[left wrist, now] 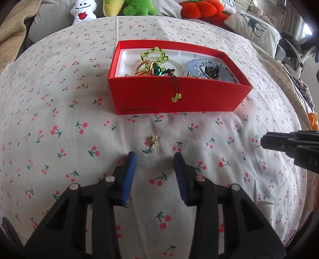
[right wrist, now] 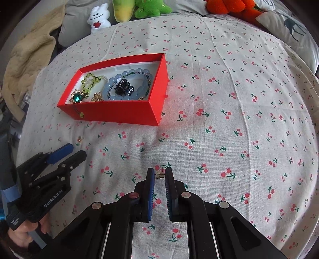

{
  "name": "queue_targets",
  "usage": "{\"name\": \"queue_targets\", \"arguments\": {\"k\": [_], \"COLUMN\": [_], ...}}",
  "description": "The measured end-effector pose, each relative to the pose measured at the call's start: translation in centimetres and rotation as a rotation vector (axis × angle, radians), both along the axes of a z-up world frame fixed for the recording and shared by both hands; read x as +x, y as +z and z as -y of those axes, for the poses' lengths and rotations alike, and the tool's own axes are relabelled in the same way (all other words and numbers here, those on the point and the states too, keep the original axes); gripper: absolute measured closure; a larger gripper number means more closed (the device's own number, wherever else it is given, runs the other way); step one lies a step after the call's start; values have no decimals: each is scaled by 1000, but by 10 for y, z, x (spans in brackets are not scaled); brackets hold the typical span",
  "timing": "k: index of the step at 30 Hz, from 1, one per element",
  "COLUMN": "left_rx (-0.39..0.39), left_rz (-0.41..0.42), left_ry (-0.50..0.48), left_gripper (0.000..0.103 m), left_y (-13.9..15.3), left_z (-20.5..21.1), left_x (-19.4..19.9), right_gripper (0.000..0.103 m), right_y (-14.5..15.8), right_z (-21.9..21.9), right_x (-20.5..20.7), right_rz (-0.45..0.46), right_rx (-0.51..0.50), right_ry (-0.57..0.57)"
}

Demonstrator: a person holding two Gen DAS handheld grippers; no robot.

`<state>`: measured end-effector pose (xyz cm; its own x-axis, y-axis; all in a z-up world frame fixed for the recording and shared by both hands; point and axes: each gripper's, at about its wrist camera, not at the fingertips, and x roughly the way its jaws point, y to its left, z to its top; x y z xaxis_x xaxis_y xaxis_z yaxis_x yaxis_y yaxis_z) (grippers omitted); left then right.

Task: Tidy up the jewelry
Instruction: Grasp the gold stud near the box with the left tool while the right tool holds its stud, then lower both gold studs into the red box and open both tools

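Observation:
A red box (left wrist: 175, 97) (right wrist: 119, 111) on the cherry-print cloth holds bracelets, a green-stone brooch (right wrist: 76, 97), a black hair clip (right wrist: 123, 88) and gold pieces. A small gold earring (left wrist: 153, 142) (right wrist: 80, 140) lies on the cloth just ahead of my open left gripper (left wrist: 155, 159) (right wrist: 74, 152). My right gripper (right wrist: 160, 173) (left wrist: 263, 141) has its jaws close together around a small gold piece (right wrist: 160, 175) at the fingertips, on the cloth. I cannot tell if the pads press on it.
Plush toys (right wrist: 151, 8) (left wrist: 137, 7), a deer-print pillow (right wrist: 293, 25) and a beige blanket (right wrist: 30, 53) line the far and left edges of the bed. A yellow-green bead cord (left wrist: 176, 93) hangs over the box's front wall.

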<state>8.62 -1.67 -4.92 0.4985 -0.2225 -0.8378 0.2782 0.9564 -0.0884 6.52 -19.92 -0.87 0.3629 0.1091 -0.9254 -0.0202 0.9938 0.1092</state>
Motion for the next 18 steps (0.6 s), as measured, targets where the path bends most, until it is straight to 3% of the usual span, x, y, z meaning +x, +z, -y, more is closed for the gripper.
{"name": "queue_targets", "arguments": {"k": [11,14,18], "left_rx": [-3,3,13], "left_rz": [6,2,-2], "left_ry": [47,52,46], "left_gripper": [84,95,97], "left_y": [-3,-3,-2], "left_z": [10,12,14], "left_x": [10,9,6], "right_gripper": [92,92,92], "right_y": [2,2,2], "right_z": [-2,-1,-1], "right_x": [0,0,0], "right_rz": [3,0,-1], "right_rx": [-2,-3,-3], "right_ry": [13,7,-1]}}
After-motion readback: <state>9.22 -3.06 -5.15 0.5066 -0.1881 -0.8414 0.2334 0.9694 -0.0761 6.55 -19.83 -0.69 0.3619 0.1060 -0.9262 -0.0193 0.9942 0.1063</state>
